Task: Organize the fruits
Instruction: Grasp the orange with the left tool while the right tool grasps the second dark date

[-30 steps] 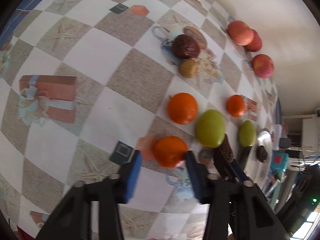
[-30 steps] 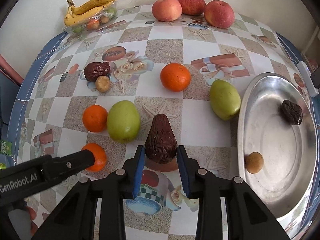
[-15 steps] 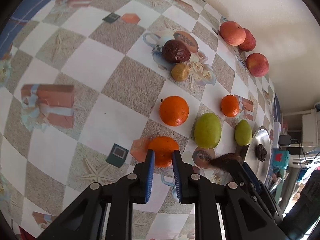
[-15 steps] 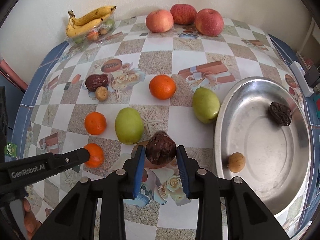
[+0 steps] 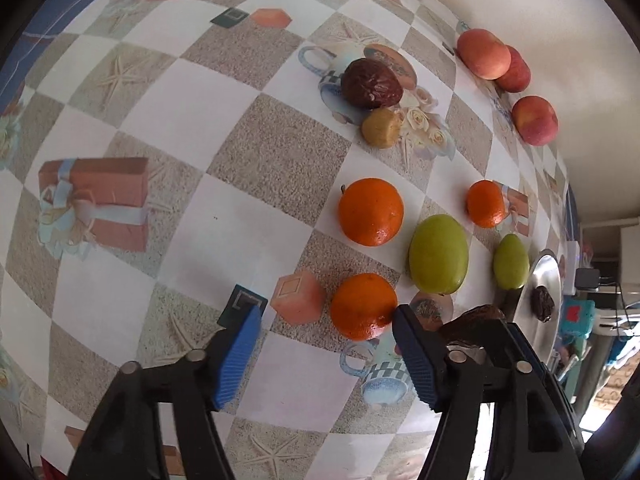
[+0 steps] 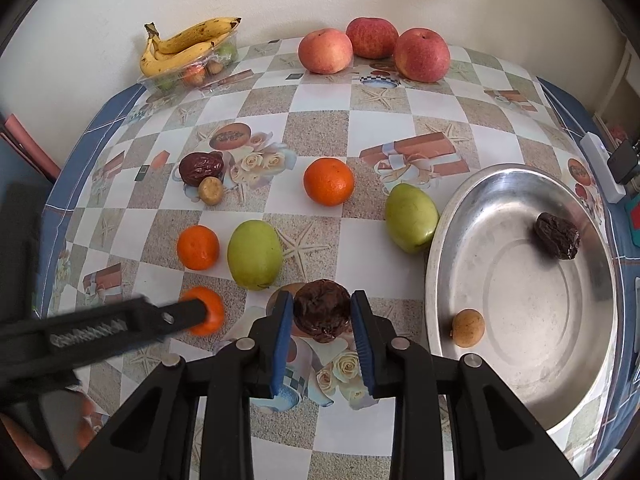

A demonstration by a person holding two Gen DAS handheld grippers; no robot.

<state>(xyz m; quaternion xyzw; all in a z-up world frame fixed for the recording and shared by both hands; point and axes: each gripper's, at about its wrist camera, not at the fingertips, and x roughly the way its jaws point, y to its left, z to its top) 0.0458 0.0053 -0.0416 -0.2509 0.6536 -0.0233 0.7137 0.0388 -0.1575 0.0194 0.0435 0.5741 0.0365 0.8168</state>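
My right gripper [image 6: 322, 340] is shut on a dark wrinkled date [image 6: 322, 316] and holds it above the table, left of the steel tray [image 6: 444, 240]. The tray holds another date [image 6: 557, 235] and a small tan fruit [image 6: 468, 327]. My left gripper [image 5: 326, 356] is open around the nearest orange [image 5: 363, 306], its right finger touching the fruit. That orange also shows in the right wrist view [image 6: 208, 312]. Two more oranges [image 6: 329, 181] [image 6: 198, 247] and two green fruits [image 6: 255, 254] [image 6: 411, 217] lie mid-table.
A date [image 6: 201, 168] and a small tan fruit [image 6: 211, 191] lie at the left. Three apples [image 6: 372, 38] stand by the back wall. Bananas [image 6: 188, 46] lie on a clear box at the back left. The table's blue edge runs along the left.
The left gripper, shut half a second ago, has opened wide around the nearest orange. The right gripper has lifted the date and drawn back a little.
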